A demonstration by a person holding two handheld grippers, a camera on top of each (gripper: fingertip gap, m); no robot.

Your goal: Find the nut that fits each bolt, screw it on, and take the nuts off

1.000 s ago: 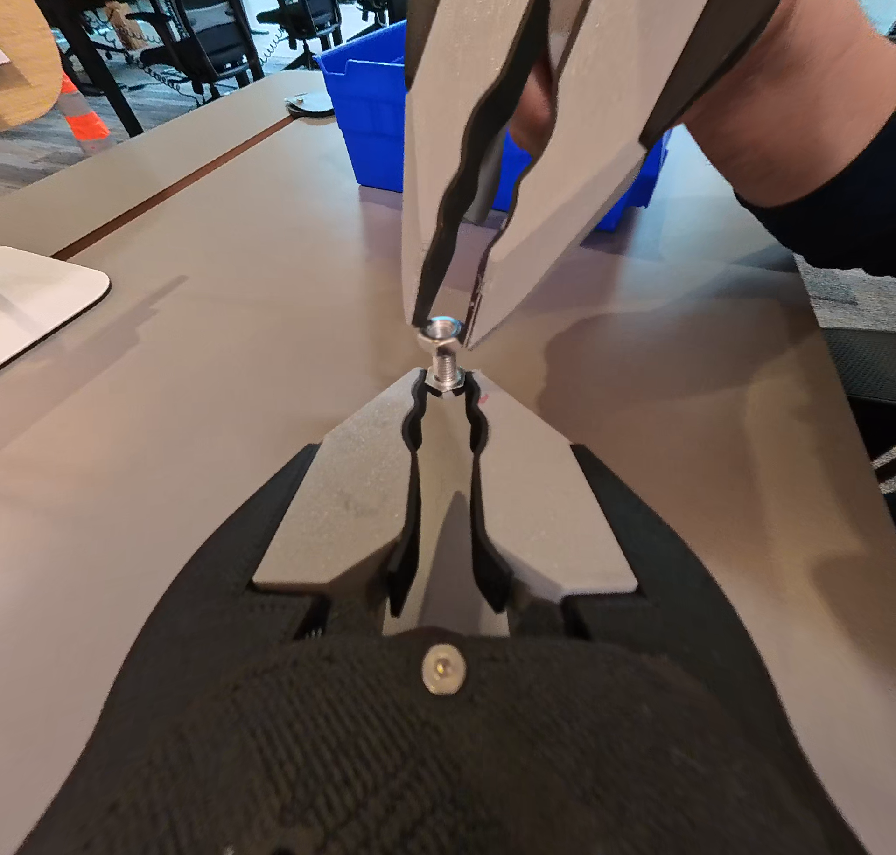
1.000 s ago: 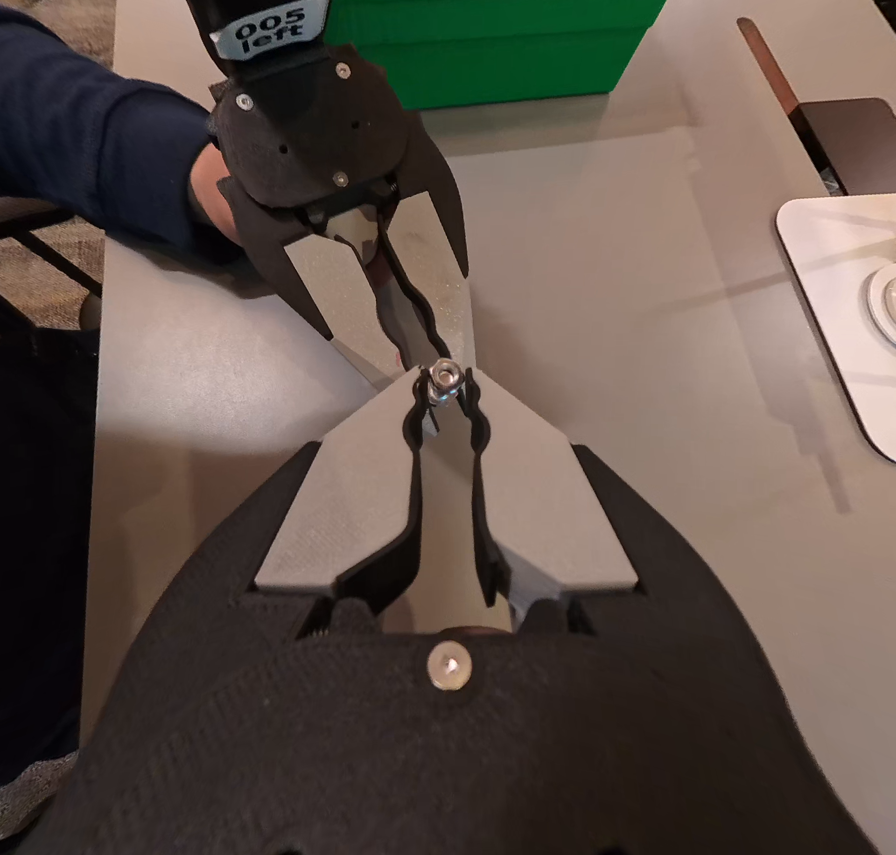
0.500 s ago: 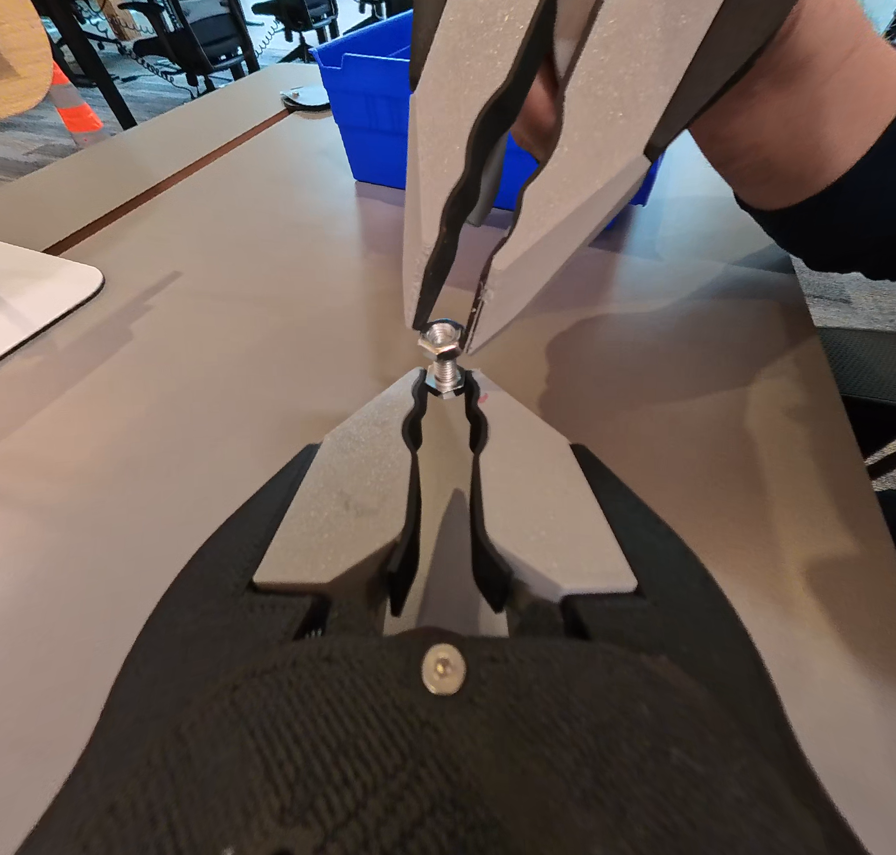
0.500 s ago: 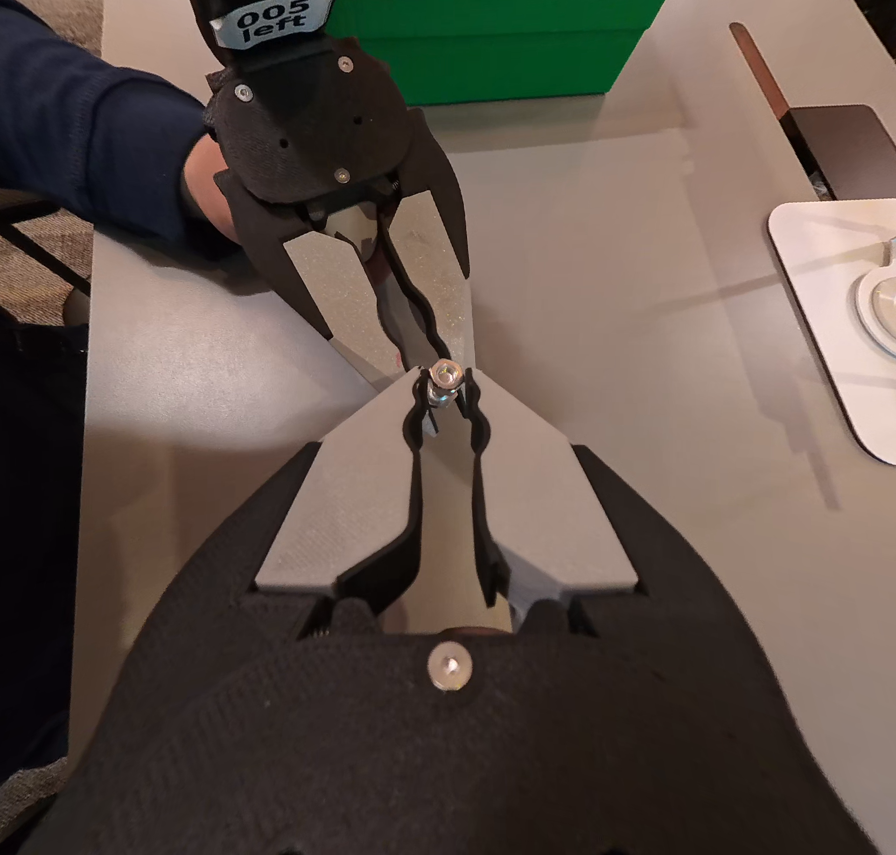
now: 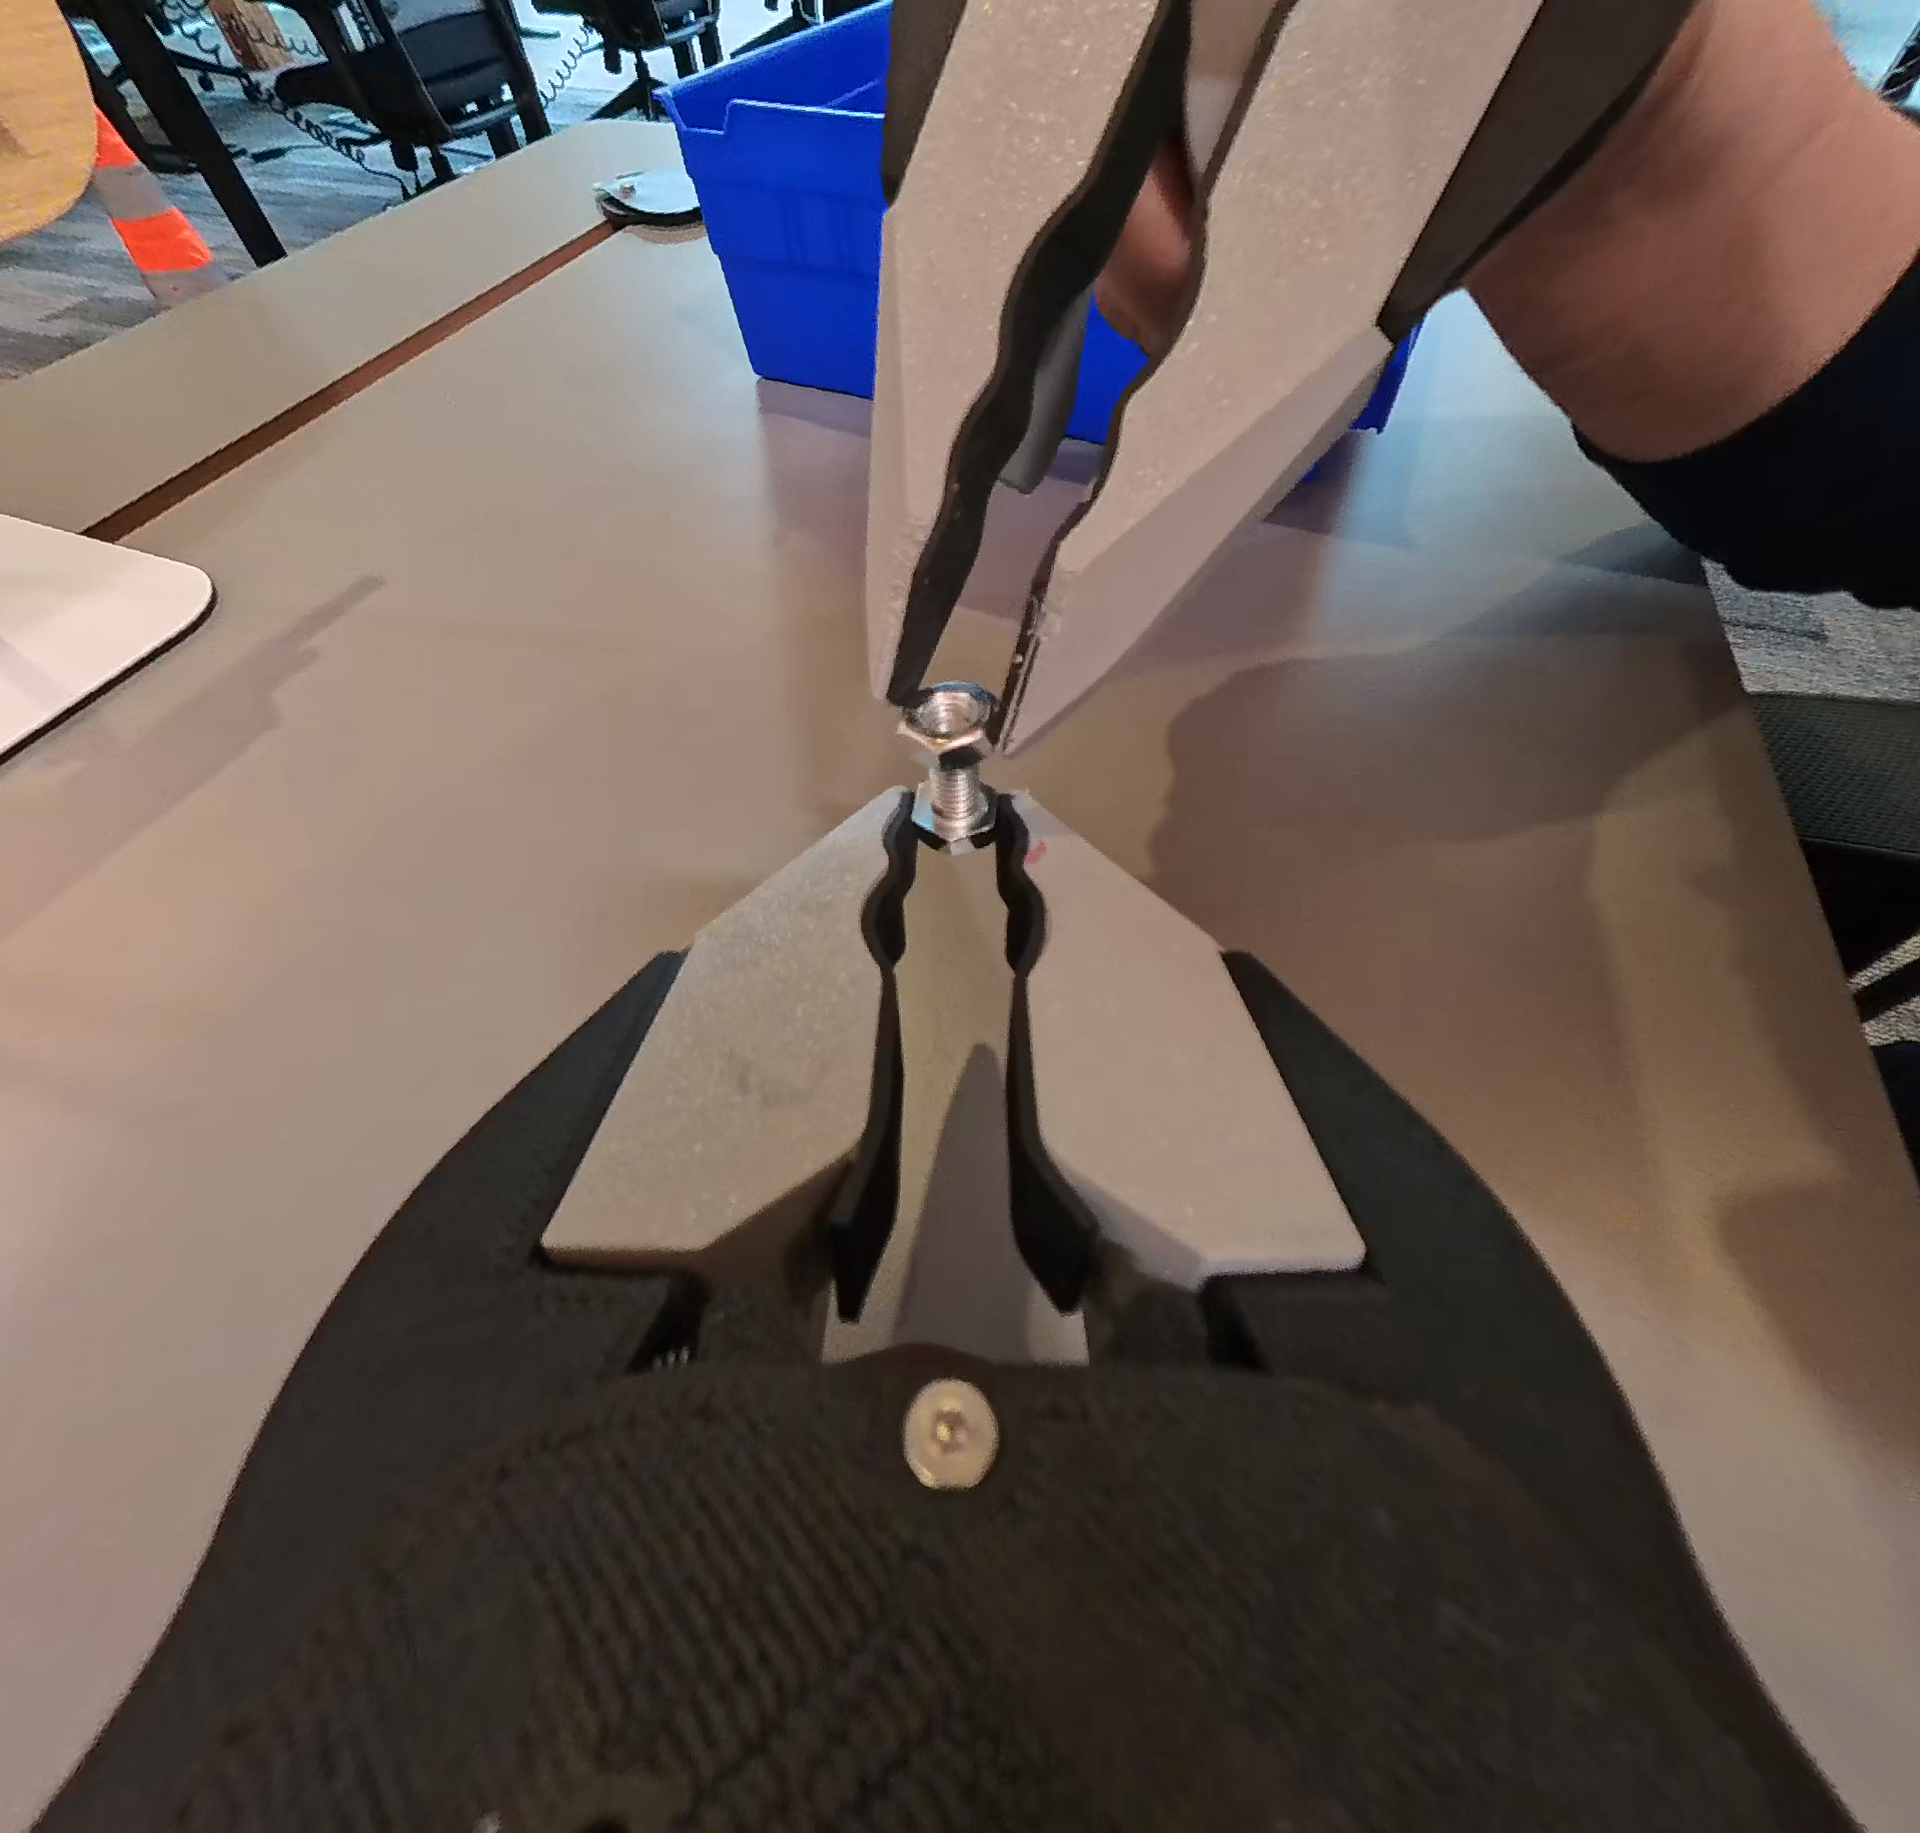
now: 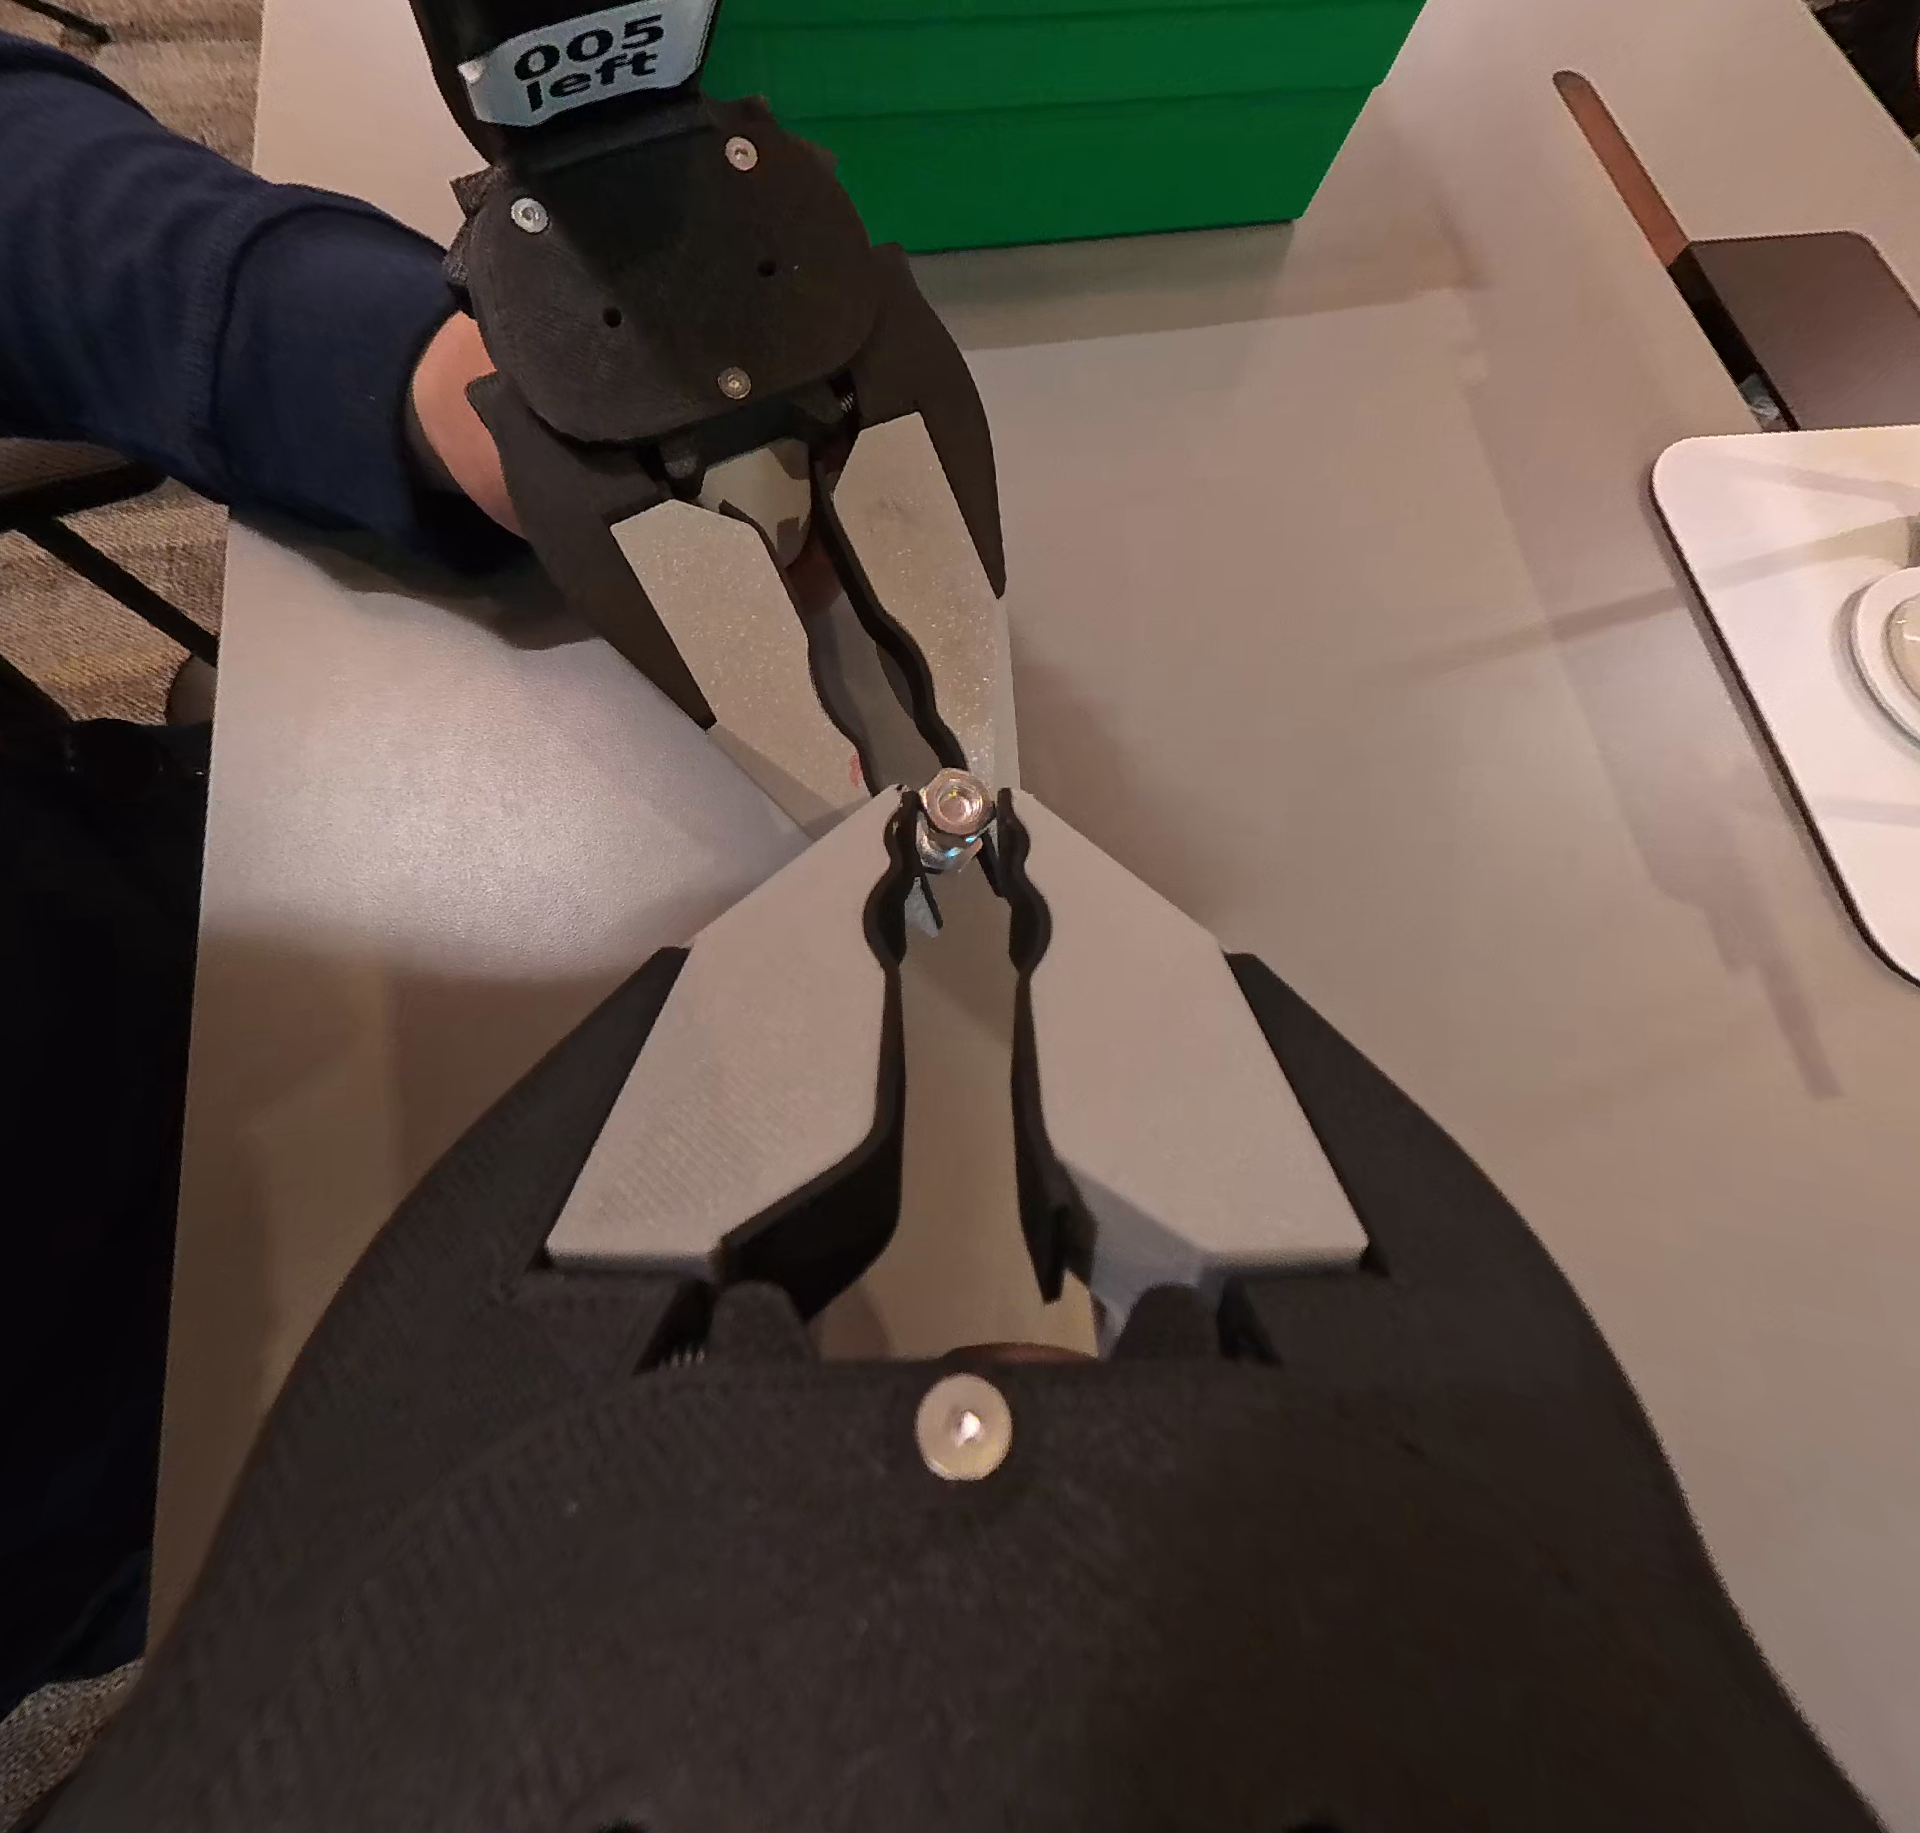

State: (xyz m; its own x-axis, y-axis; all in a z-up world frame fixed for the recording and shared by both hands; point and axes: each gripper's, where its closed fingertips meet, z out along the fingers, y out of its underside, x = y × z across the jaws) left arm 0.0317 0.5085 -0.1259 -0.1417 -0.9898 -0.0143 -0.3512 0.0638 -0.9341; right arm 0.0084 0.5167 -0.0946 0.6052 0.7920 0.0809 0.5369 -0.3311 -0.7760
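Note:
In the left wrist view my left gripper [image 5: 951, 825] is shut on the hex head of a silver bolt [image 5: 948, 809], and the thread points away from me. My right gripper [image 5: 951, 705] comes down from above, shut on a silver nut [image 5: 943, 721] that sits at the tip of the thread, its bore showing. In the right wrist view my right gripper [image 6: 951, 819] pinches the nut [image 6: 956, 804], with the bolt [image 6: 940, 853] just beneath it. The left gripper [image 6: 935, 784] reaches in from the top left. Both are held above the grey table [image 5: 416, 744].
A blue bin [image 5: 790, 256] stands behind the grippers in the left wrist view, and a green bin [image 6: 1039, 69] in the right wrist view. A white tray [image 6: 1787, 640] lies at the table's right edge, beside a dark flat device [image 6: 1808, 318]. Office chairs stand beyond the table. My two grippers' fingertips are within a few centimetres of each other.
The nut has tilted a little on the bolt tip, so its bore now shows. Both grippers stay shut and have barely shifted.

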